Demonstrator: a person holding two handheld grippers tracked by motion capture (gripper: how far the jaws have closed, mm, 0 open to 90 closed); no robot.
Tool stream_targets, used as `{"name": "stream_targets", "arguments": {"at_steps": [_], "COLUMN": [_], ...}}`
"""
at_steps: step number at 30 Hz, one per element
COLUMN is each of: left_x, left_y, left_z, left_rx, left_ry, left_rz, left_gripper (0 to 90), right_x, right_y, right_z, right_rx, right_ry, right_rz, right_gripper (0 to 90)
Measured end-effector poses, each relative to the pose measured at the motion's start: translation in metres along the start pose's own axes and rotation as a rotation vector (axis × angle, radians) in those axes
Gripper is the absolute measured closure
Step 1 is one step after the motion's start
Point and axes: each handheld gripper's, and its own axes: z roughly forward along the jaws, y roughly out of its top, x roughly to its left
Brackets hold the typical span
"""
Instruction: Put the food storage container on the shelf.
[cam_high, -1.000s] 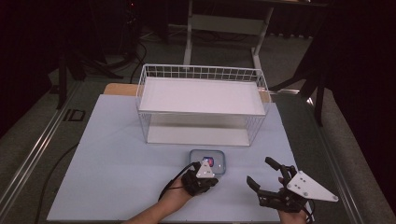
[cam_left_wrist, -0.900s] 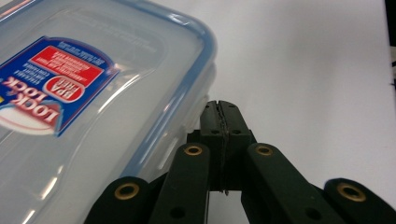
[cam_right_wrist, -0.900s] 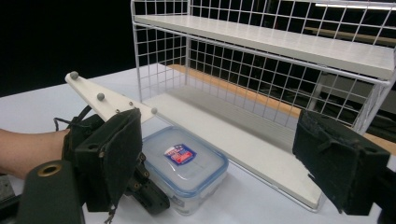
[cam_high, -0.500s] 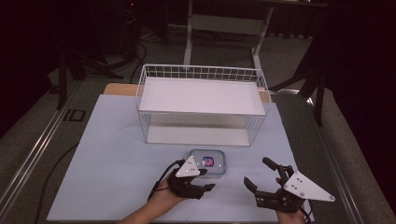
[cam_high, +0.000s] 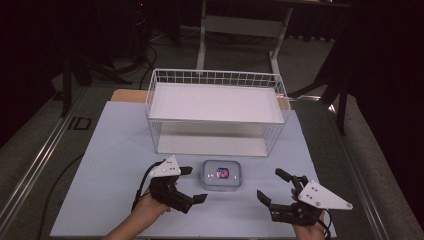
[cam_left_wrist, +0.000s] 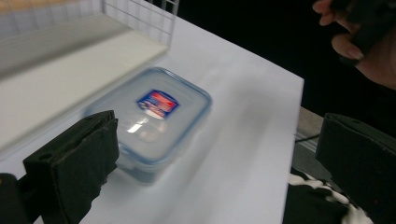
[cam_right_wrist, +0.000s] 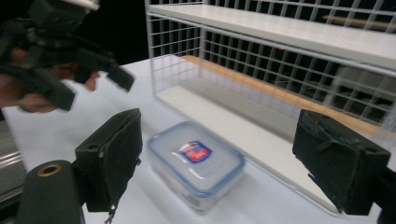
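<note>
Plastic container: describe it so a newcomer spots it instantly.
Find the white wire rack at the middle of the table. Just in front of it, on the table, sits a small clear container with a blue-rimmed lid and a red-and-blue sticker, the lone loose item there.

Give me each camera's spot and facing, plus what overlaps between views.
High view: above the person's side, looking forward and down on the table; shows wire rack, plastic box, both hands, left gripper, right gripper.
Left gripper view: rides the left gripper, looks past its open jaws across the box toward the other hand.
Right gripper view: rides the right gripper, faces box and rack; left gripper beyond.
Shared: box and rack in all three.
</note>
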Motion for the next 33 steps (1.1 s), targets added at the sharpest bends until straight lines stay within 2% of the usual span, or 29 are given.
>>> {"name": "stream_targets", "arguments": {"at_steps": [2, 5, 8, 9, 12, 14, 17, 19, 21, 24, 29, 31, 33], "left_x": [0.002, 0.007, 0.012, 0.013, 0.019, 0.022, 0.029, 0.034, 0.040, 0.046, 0.055, 0.058, 0.061], "left_y": [0.003, 0.008, 0.012, 0.013, 0.016, 0.017, 0.020, 0.020, 0.019, 0.017, 0.011, 0.009, 0.008], "left_z": [-0.002, -0.002, 0.002, 0.004, 0.010, 0.013, 0.018, 0.022, 0.026, 0.033, 0.046, 0.051, 0.054], "left_rx": [-0.006, -0.009, 0.004, 0.005, 0.036, 0.030, 0.048, 0.063, 0.083, 0.110, 0.163, 0.185, 0.193], "left_ry": [0.008, 0.012, 0.010, 0.017, 0.040, 0.043, 0.068, 0.063, 0.067, 0.065, 0.066, 0.069, 0.074], "left_rz": [-0.003, -0.026, -0.052, -0.045, -0.061, -0.090, -0.128, -0.165, -0.185, -0.222, -0.276, -0.296, -0.325], "left_gripper": [0.5, 0.5, 0.5, 0.6, 0.5, 0.5, 0.5, 0.5, 0.5, 0.5, 0.5, 0.5, 0.5], "right_x": [-0.001, -0.003, -0.008, -0.009, -0.016, -0.022, -0.030, -0.034, -0.038, -0.044, -0.051, -0.056, -0.060], "right_y": [0.000, 0.001, 0.001, 0.001, 0.001, 0.001, -0.002, -0.003, -0.005, -0.008, -0.013, -0.017, -0.023], "right_z": [0.004, 0.015, 0.027, 0.031, 0.042, 0.049, 0.059, 0.067, 0.074, 0.084, 0.097, 0.104, 0.108], "right_rx": [0.014, 0.093, 0.175, 0.192, 0.220, 0.225, 0.249, 0.270, 0.284, 0.310, 0.383, 0.447, 0.474], "right_ry": [0.024, 0.028, 0.016, 0.010, 0.000, -0.010, -0.002, -0.004, 0.010, 0.027, 0.005, 0.011, 0.013], "right_rz": [0.039, 0.097, 0.116, 0.116, 0.129, 0.146, 0.199, 0.202, 0.205, 0.246, 0.298, 0.348, 0.414], "right_gripper": [15.8, 15.7, 15.7, 15.6, 13.3, 12.2, 11.9, 11.8, 11.9, 11.9, 11.9, 11.9, 11.9]}}
